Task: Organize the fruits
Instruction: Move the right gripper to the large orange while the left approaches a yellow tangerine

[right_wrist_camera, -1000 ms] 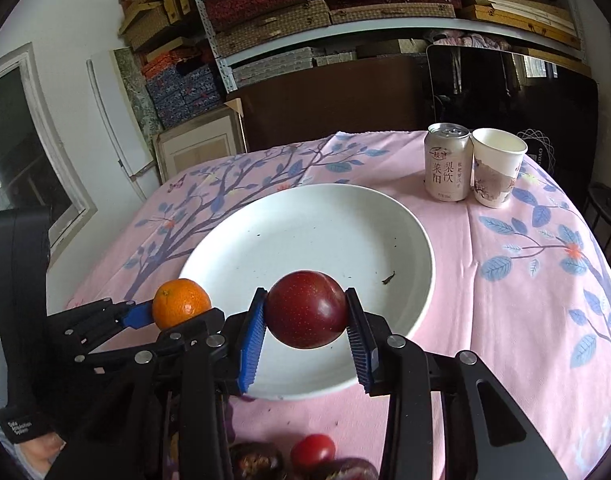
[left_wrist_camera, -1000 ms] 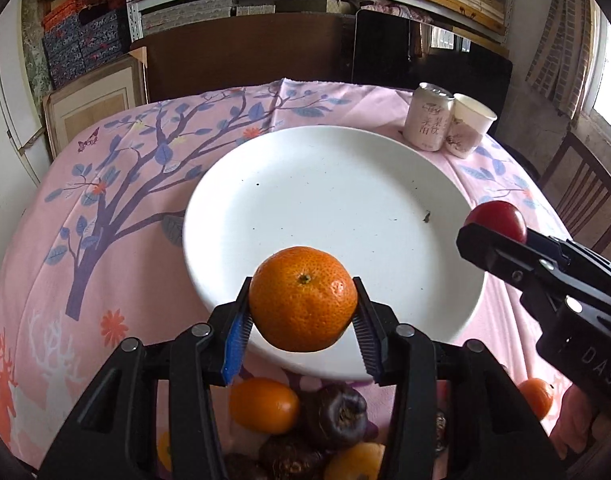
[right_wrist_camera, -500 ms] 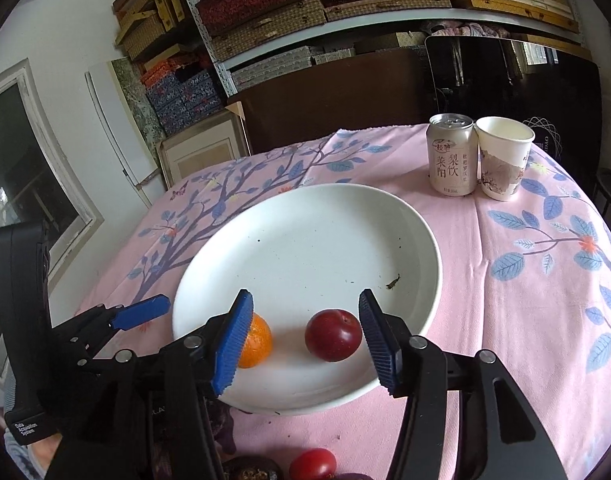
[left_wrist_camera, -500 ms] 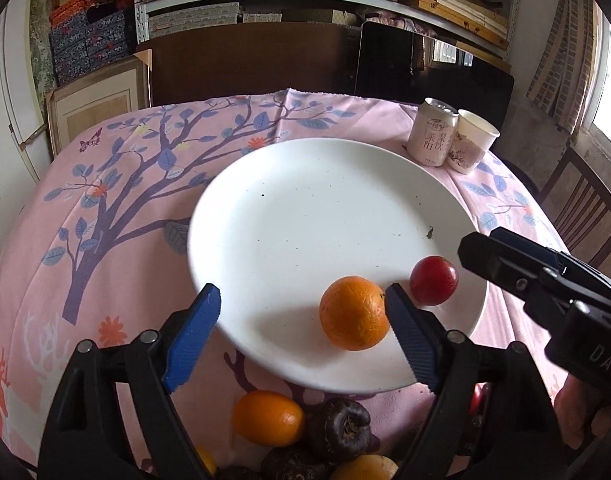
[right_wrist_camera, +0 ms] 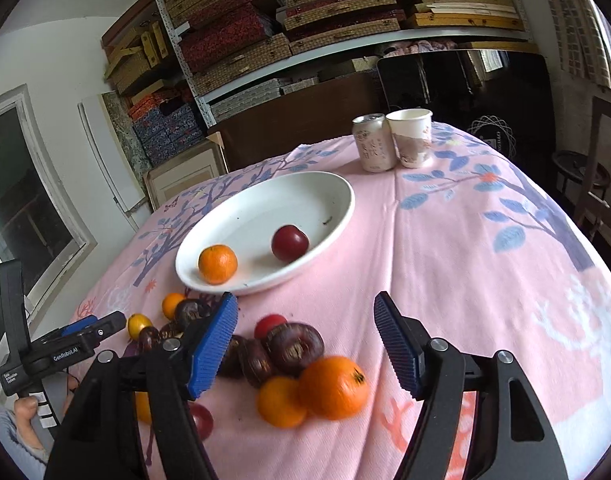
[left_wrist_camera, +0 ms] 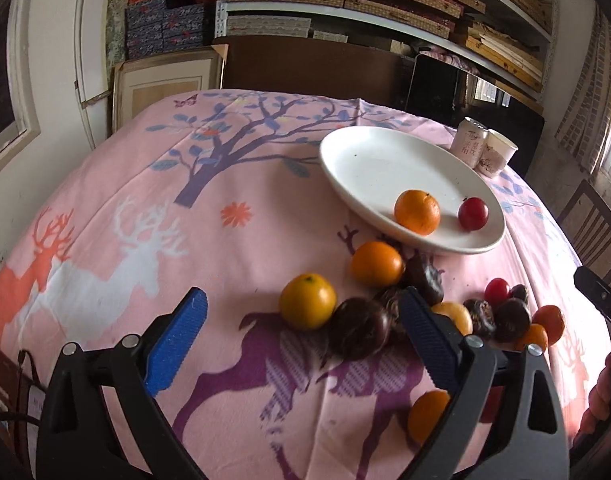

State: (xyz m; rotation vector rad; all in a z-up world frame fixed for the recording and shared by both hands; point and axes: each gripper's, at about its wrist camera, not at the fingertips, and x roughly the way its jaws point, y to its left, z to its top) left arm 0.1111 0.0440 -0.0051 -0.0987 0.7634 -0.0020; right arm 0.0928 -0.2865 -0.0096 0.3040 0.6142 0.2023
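Soft window daylight, strong fisheye bending at edges, slight blur on near fruit.

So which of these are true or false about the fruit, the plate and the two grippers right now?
1. The white plate holds two fruits. True: an orange and a red plum.
2. The left gripper grips an orange. False: its jaws have just been opening and hold nothing.
3. The right gripper is open. True.
4. The paper cup sits on the plate. False: it stands on the tablecloth beside the drink can.
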